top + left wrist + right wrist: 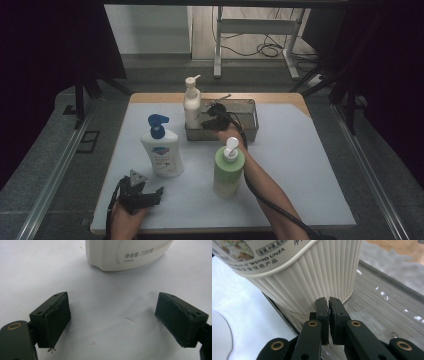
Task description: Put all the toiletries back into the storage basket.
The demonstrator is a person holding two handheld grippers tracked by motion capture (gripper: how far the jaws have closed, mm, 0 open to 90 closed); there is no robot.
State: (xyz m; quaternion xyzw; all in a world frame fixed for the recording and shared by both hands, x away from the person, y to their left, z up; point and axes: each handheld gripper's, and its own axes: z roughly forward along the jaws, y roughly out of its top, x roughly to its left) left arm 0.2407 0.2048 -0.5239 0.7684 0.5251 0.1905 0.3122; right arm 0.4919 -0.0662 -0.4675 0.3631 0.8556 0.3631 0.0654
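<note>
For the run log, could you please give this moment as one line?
right hand-held gripper: shut, at cream bottle in tray | left hand-held gripper: open

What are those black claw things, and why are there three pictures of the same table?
The black claws are grippers, tools with two jaws that a person holds, one in each hand. One picture comes from a camera up high. The other two come from small cameras riding on the grippers.

On the white table stand a white bottle with a blue pump and a green bottle. Farther back is a metal tray with a cream pump bottle standing at its left end.

The left gripper rests near the table's front edge, jaws wide open, holding nothing. The right gripper has reached to the tray. Its jaws are shut together right by the cream bottle's ribbed base, with nothing between them.
</note>
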